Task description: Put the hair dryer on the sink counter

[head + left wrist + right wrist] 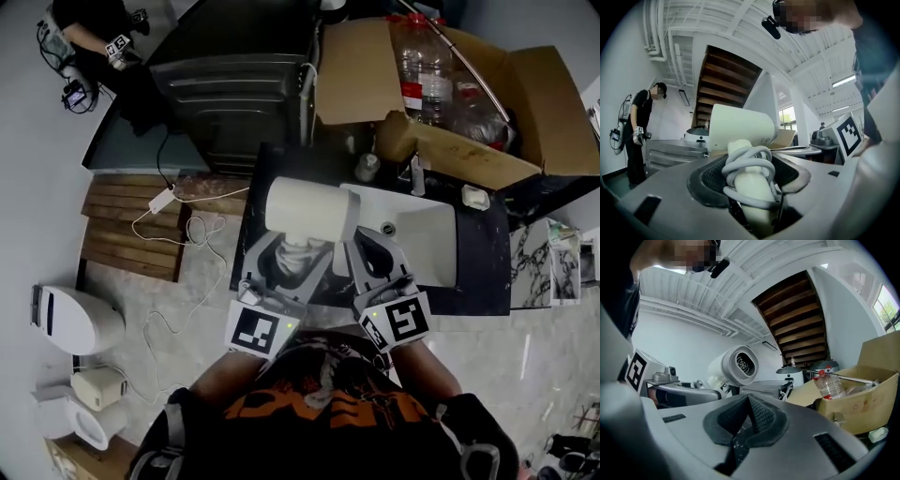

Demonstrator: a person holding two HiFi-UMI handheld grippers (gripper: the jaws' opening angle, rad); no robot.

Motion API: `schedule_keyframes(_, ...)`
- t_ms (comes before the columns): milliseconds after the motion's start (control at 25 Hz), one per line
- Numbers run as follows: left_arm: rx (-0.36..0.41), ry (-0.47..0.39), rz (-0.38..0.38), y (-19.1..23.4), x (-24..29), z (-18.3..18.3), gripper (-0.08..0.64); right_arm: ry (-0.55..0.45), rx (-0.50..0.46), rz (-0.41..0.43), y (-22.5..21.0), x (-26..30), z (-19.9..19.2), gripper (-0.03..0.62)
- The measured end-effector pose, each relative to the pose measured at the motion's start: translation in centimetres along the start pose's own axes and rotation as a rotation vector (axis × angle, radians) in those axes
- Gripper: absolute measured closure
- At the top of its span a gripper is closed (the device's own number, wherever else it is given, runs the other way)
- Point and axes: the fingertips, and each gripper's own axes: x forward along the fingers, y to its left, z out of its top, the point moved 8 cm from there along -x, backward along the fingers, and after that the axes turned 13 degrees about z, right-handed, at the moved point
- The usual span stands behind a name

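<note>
Gripping hair dryer [305,211] handle, left tongs [298,251] hold barrel crosswise; right tongs [373,253] closed.

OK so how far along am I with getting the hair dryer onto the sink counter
Done: the hair dryer is picked up, its cord-wrapped handle clamped in the left claw. In hand: it is held in the air at the near edge of the sink counter, not resting on it; the right claw is shut and empty. Left: set it on the counter and let go.
</note>
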Motion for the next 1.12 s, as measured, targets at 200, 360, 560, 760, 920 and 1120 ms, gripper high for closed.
schedule_keyframes(200,-0.057,0.021,0.007,3.2,-0.3,-1.5,0.268,0.045,-0.018,0.028,1.4,3.3,-0.1,0.578)
schedule_keyframes(360,-0.082,0.045,0.008,5.0,-0.5,-2.5,0.267,0.084,-0.026,0.013,2.0,4.4,-0.1,0.578)
schedule_keyframes(560,-0.076,0.100,-0.019,6.3,-0.2,-4.2,0.267,0.133,-0.010,-0.018,1.8,5.4,-1.3,0.578)
schedule_keyframes(760,-0.079,0.187,-0.012,7.3,0.8,-7.5,0.267,0.192,0.030,-0.051,0.9,6.9,-5.1,0.578)
schedule_keyframes(920,-0.086,0.256,-0.009,7.5,1.6,-10.1,0.267,0.227,0.077,-0.069,0.3,7.2,-8.0,0.578)
schedule_keyframes(1120,-0.097,0.312,0.004,7.4,2.9,-12.2,0.267,0.249,0.098,-0.068,-1.1,7.5,-9.9,0.578)
